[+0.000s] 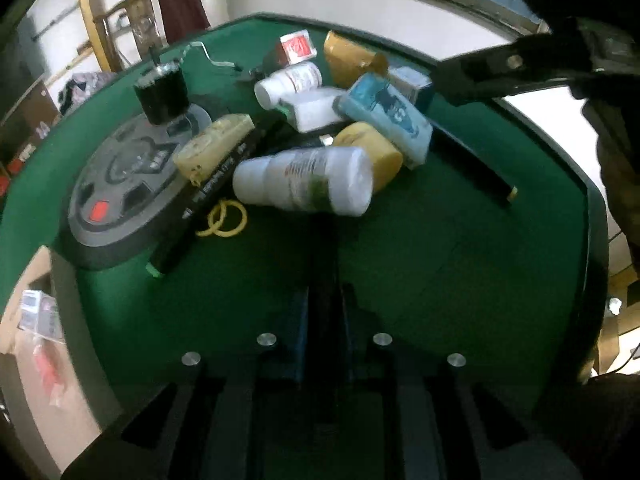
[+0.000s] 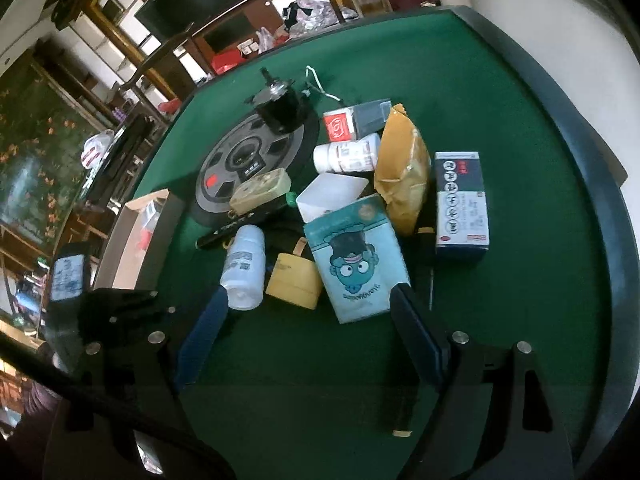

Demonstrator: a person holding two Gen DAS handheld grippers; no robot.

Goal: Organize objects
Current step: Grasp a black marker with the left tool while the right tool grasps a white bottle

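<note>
My left gripper (image 1: 324, 248) is shut with nothing seen between its fingers; its tips point at a white bottle (image 1: 304, 182) lying on the green table (image 1: 440, 280). Behind the bottle are a yellow tape roll (image 1: 376, 156) and a teal pack (image 1: 388, 120). My right gripper (image 2: 310, 300) stands open just short of the pile, holding nothing. The teal pack (image 2: 356, 256), with its cartoon face, the tape roll (image 2: 294, 280) and the white bottle (image 2: 244, 268) lie ahead between its fingers. In the left wrist view the right gripper (image 1: 512, 68) shows at the upper right.
A grey round panel (image 1: 120, 184) carries a black motor (image 1: 160, 92) and a cream box (image 1: 216, 144). A black marker (image 1: 212, 196) and yellow rubber bands (image 1: 224, 218) lie beside it. A yellow pouch (image 2: 404, 172), a medicine box (image 2: 462, 200) and a black pen (image 2: 404, 412) are nearby.
</note>
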